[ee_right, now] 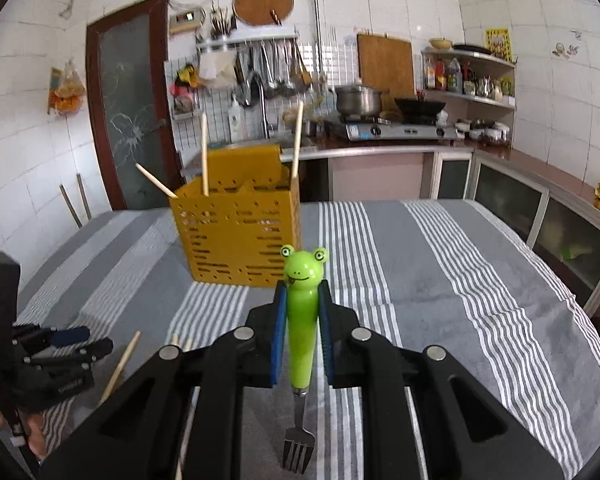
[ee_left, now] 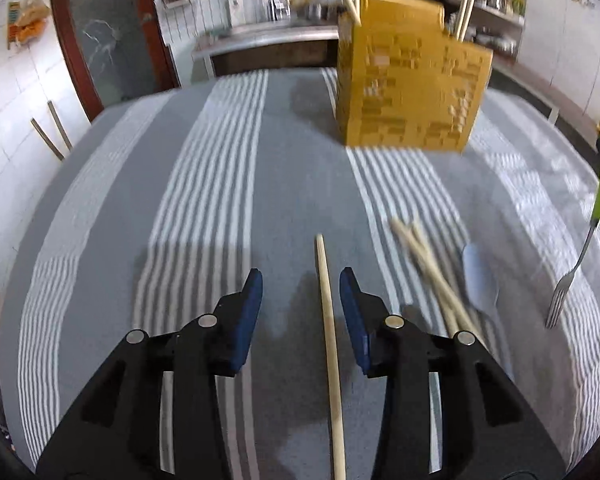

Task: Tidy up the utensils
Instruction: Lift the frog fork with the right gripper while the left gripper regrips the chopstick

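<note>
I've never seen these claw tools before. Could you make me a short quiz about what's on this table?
1. True or false: the right claw grips a frog-handled fork.
2. What lies between the left claw's open fingers?
A) a spoon B) a single chopstick C) a knife
3. What colour is the utensil holder?

Key: 1. true. 2. B, a chopstick flat on the striped cloth, not gripped. 3. yellow, with chopsticks standing in it.

White-tiled kitchen walls, a brown-framed frosted glass door, a counter with a gas stove
</note>
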Motion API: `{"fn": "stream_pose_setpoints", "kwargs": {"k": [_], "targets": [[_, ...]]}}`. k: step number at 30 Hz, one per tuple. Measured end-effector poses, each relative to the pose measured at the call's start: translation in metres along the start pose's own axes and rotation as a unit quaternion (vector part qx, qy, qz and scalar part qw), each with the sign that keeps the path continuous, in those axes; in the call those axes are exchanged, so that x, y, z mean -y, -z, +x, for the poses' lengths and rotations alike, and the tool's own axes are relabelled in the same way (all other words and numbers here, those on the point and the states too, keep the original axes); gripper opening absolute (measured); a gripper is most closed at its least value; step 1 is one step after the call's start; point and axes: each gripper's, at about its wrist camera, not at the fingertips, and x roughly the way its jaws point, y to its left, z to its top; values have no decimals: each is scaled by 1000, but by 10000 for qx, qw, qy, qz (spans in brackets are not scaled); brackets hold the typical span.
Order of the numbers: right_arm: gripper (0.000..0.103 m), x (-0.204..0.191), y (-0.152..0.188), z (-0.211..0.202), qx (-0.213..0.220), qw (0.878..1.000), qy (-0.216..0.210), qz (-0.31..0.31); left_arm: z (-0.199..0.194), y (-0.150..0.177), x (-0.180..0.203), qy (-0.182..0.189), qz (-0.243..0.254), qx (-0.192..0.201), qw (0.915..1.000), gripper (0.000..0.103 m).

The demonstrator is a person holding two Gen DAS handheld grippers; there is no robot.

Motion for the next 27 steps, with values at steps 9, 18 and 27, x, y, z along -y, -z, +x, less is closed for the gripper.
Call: {"fn": "stream_pose_setpoints", "kwargs": {"k": [9, 18, 27], "targets": [[16, -4, 0, 13, -172, 9998, 61, 13, 36, -9, 1, 113, 26, -450, 9989, 15], [16, -5, -3, 12, -177, 9998, 39, -38, 36, -23, -3, 282, -217, -458, 9983, 4], [16, -6, -1, 8, -71, 9999, 79, -40, -40, -30, 11, 316, -144, 854, 9957, 4]]}}
